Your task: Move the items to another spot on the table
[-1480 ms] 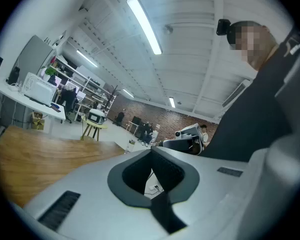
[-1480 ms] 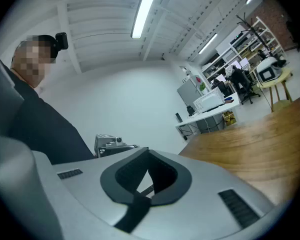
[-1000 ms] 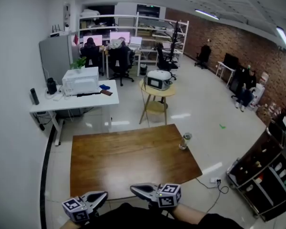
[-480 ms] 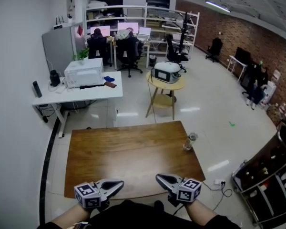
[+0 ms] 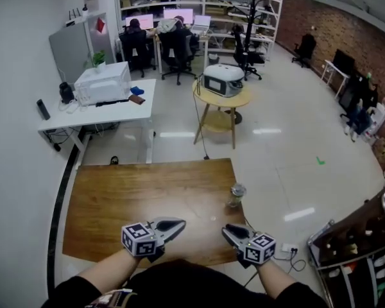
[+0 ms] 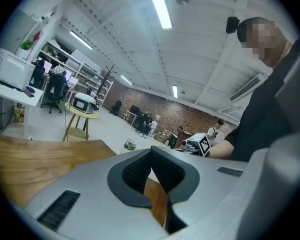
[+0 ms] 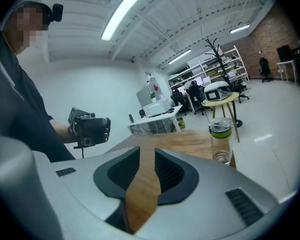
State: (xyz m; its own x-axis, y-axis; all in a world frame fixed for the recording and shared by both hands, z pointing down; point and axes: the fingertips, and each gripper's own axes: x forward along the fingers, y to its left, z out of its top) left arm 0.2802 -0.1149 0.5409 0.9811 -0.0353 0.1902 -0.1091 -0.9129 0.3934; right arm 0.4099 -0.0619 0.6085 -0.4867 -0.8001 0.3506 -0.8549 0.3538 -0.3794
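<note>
A clear bottle with a green cap (image 5: 236, 194) stands upright near the right edge of the brown wooden table (image 5: 141, 197). It also shows in the right gripper view as the bottle (image 7: 221, 141), ahead and to the right of the jaws. My right gripper (image 5: 229, 231) hovers over the table's near edge, just short of the bottle. Its jaws are opening, a narrow gap runs between them, and nothing is in it (image 7: 146, 151). My left gripper (image 5: 174, 224) is beside it on the left, shut and empty (image 6: 151, 151).
Beyond the table stand a white desk (image 5: 99, 117) with a white appliance on it and a round stool table (image 5: 221, 98) with another appliance. A dark shelf cart (image 5: 362, 249) stands at the right. A cable lies on the floor by the table's right corner.
Both grippers have come forward from the bottom of the view to over the table's near edge. The view has tilted down, so table and bottle sit closer.
</note>
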